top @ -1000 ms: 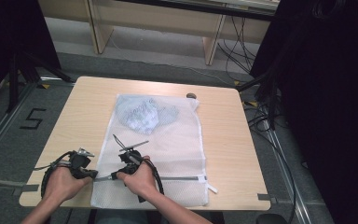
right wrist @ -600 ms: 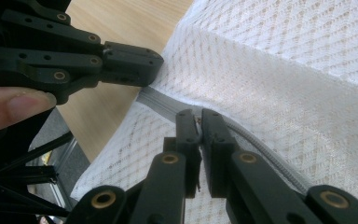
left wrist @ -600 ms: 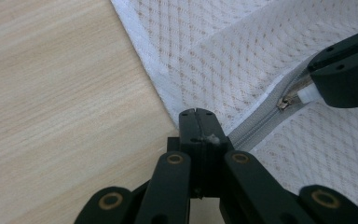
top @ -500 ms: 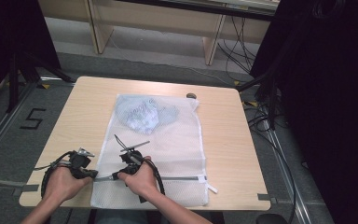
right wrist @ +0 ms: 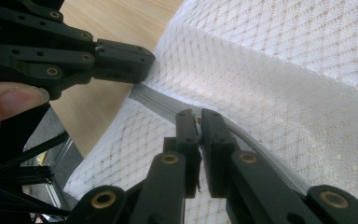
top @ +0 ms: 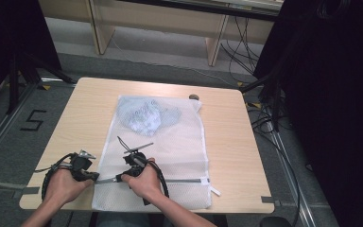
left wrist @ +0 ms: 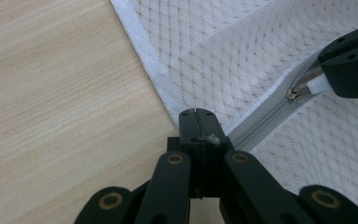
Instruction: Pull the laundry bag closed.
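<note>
Your left tongs [left wrist: 196, 113] clamp the mesh bag's [top: 179, 142] corner; just beside them, your right tongs [right wrist: 200, 116] pinch its zipper pull [left wrist: 303, 90].

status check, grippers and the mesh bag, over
Left gripper shut on bag edge by zipper end. Right gripper shut on zipper pull. Mesh bag flat on table, nothing blocking.
</note>
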`<action>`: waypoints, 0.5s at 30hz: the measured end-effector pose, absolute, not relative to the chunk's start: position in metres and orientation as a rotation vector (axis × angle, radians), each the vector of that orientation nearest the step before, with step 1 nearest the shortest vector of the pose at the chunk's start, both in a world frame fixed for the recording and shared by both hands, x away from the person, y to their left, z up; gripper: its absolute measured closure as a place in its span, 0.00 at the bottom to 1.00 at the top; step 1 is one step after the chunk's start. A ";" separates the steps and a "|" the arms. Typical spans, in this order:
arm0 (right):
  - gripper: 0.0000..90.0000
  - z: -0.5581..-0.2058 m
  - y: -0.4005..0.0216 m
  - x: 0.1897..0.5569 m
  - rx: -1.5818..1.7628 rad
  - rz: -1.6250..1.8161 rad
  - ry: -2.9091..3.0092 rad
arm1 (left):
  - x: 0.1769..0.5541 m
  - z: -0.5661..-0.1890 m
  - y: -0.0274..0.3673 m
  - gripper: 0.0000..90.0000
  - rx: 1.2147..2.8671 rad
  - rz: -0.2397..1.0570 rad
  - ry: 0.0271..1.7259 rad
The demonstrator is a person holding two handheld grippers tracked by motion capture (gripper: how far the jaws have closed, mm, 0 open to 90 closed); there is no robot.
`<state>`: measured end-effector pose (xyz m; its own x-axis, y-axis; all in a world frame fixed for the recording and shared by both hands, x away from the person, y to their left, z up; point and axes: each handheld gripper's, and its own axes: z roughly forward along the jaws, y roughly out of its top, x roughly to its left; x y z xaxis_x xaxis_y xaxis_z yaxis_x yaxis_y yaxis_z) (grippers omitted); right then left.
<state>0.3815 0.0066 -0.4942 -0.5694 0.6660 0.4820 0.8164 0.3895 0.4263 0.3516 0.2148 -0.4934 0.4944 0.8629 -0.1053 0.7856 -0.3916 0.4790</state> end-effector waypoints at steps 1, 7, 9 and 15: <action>0.97 -0.495 0.006 0.382 -1.305 -0.947 -2.426 | 0.352 -0.493 0.215 1.00 2.274 0.214 1.360; 0.97 -0.494 0.006 0.381 -1.311 -0.948 -2.408 | 0.351 -0.494 0.214 1.00 2.262 0.229 1.352; 0.97 -0.494 0.005 0.381 -1.317 -0.923 -2.415 | 0.352 -0.493 0.215 1.00 2.278 0.216 1.355; 0.97 -0.490 0.002 0.382 -1.322 -0.930 -2.405 | 0.352 -0.493 0.215 1.00 2.278 0.208 1.357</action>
